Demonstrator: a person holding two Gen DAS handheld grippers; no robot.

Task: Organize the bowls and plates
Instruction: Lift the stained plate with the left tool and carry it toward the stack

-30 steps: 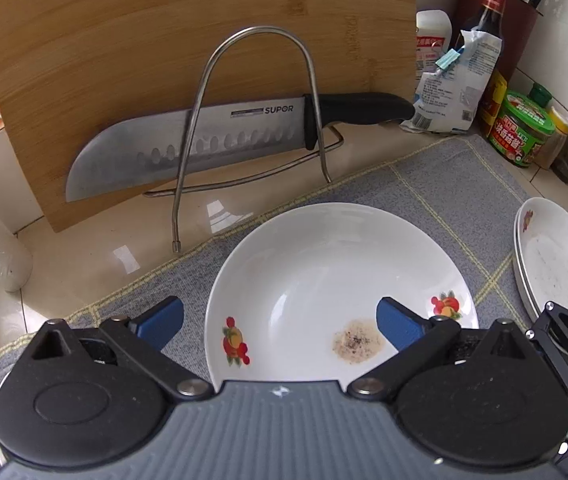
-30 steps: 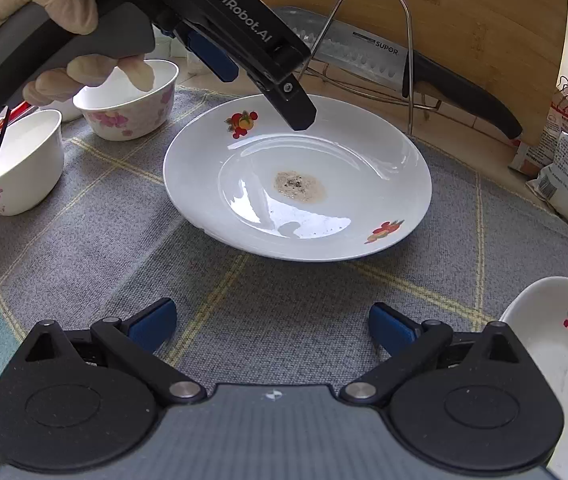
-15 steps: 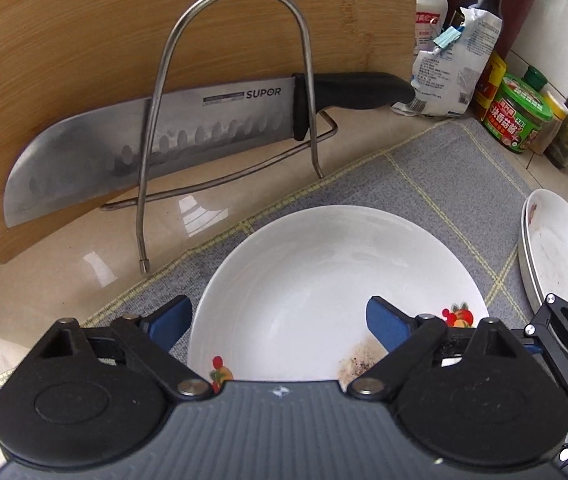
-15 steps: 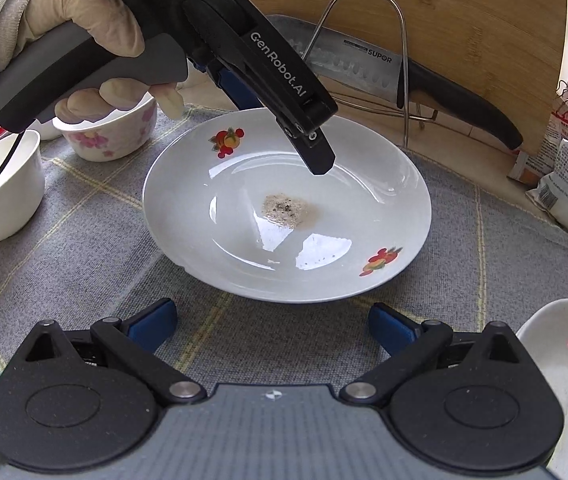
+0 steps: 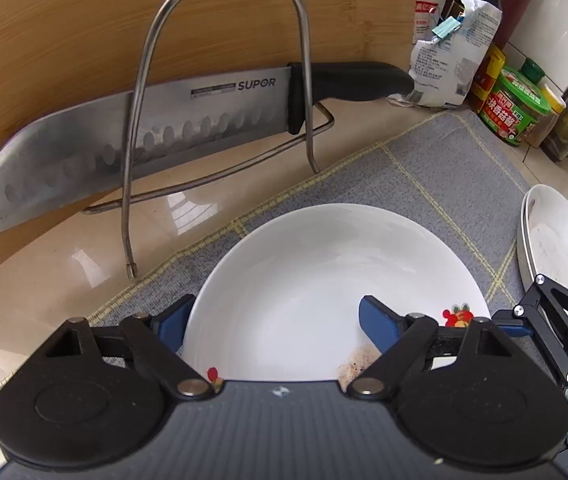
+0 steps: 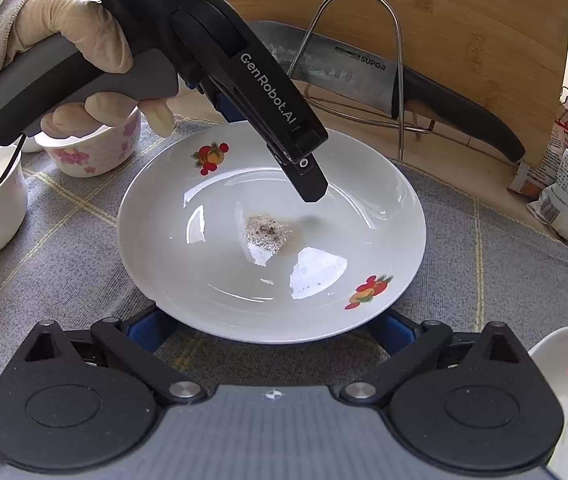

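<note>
White porcelain is mostly unsorted. One soiled fruit-print plate (image 6: pixel 272 240) lies flat mid-mat (image 6: pixel 483 280) on the counter, between both claws. The left claw (image 5: pixel 272 320) is spread wide, one finger outside the rim and one over the plate's inside, gripping nothing. The right claw (image 6: pixel 272 330) is equally wide, its fingers low under the plate's near edge, also empty. Two plates look stacked at the right (image 5: pixel 559 236). At least two bowls (image 6: pixel 92 148) stand apart at the left, unstacked. I judge stacking barely begun.

Your white fruit-print plate (image 6: pixel 212 264) sits upright on grey cloth, speckled residue at centre; stacked plates (image 5: pixel 559 240) right, floral bowl (image 6: pixel 92 152) left.
</note>
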